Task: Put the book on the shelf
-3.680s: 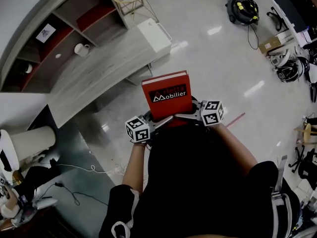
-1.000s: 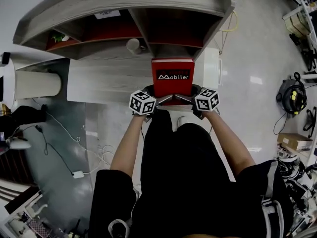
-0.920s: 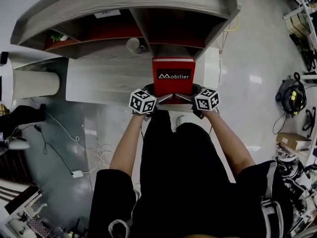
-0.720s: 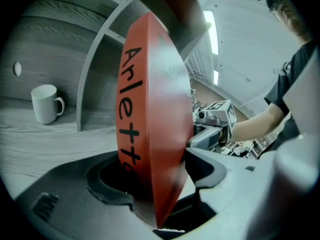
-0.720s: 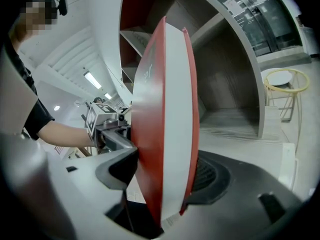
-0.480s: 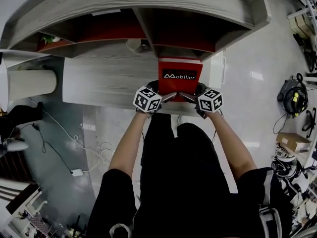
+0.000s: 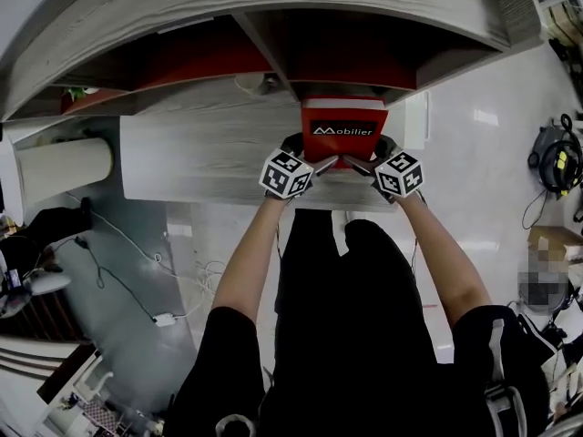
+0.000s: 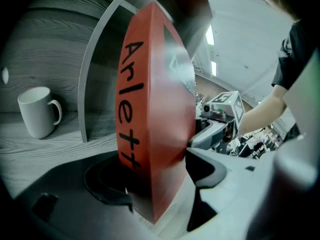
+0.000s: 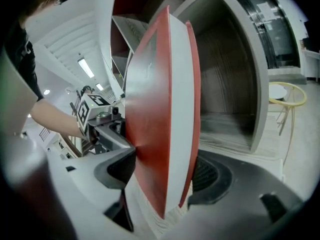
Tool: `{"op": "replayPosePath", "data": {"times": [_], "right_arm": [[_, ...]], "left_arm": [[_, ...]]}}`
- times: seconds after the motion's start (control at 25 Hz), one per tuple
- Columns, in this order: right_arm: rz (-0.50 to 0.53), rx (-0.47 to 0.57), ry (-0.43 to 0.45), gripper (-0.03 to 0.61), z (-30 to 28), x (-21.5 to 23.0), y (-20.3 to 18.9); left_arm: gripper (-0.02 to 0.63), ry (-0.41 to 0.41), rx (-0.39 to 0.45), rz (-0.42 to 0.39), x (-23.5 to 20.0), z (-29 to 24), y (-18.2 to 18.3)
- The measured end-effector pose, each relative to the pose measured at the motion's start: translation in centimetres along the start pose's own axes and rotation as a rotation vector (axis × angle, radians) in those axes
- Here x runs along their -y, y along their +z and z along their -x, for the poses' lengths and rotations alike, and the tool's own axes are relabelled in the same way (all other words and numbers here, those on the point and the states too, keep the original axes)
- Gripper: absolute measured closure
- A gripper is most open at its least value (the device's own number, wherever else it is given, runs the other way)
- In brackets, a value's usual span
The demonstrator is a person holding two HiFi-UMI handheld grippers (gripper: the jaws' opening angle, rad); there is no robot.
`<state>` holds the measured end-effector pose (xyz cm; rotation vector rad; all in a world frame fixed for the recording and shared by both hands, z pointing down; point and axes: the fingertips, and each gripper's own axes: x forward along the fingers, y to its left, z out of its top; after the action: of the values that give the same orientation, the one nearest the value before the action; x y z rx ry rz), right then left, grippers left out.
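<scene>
Grippers in both hands reach forward side by side in the head view. The left gripper (image 7: 321, 162) and the right gripper (image 7: 363, 162) each sit at a lower corner of a red book (image 7: 344, 126). The book stands upright, its front cover with white lettering facing the person. It is at the back of a grey wood-grain table (image 7: 200, 148), at the mouth of the right-hand compartment of the shelf (image 7: 273, 7). A white mug (image 7: 248, 83) stands to the book's left, past a divider.

In the left gripper view, the jaws are closed on the book's lower corner at the spine. One pad is on the front cover, the other is on the far side.

In the right gripper view, the book's page edge stands between widely spread jaws that have just been opening. The inner jaw touches the front cover. Whether the outer pad presses on the back cover cannot be told.
</scene>
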<state>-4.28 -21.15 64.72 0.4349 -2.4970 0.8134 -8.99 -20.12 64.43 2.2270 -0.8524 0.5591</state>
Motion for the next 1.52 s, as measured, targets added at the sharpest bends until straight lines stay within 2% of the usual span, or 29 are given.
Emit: {"op": "replayPosePath", "data": {"times": [0.32, 0.8, 1.28, 1.52], "right_arm": [[0.059, -0.018, -0.071, 0.247, -2.9, 2.3, 0.7], [0.102, 0.031, -0.098, 0.244, -4.7, 4.4, 2.7], [0.148, 0.017, -0.123, 0.236, -4.4, 4.2, 2.7], [0.166, 0.011, -0.149, 0.239, -4.2, 4.1, 2.5]], "left_arm": [[0.288, 0.031, -0.006, -0.062, -3.7, -1.1, 0.2], [0.285, 0.053, 0.037, -0.096, -6.6, -1.6, 1.9], [0.285, 0.081, 0.040, -0.082, -6.6, -0.8, 1.2], [0.287, 0.143, 0.062, -0.024, -7.0, 0.5, 0.0]]}}
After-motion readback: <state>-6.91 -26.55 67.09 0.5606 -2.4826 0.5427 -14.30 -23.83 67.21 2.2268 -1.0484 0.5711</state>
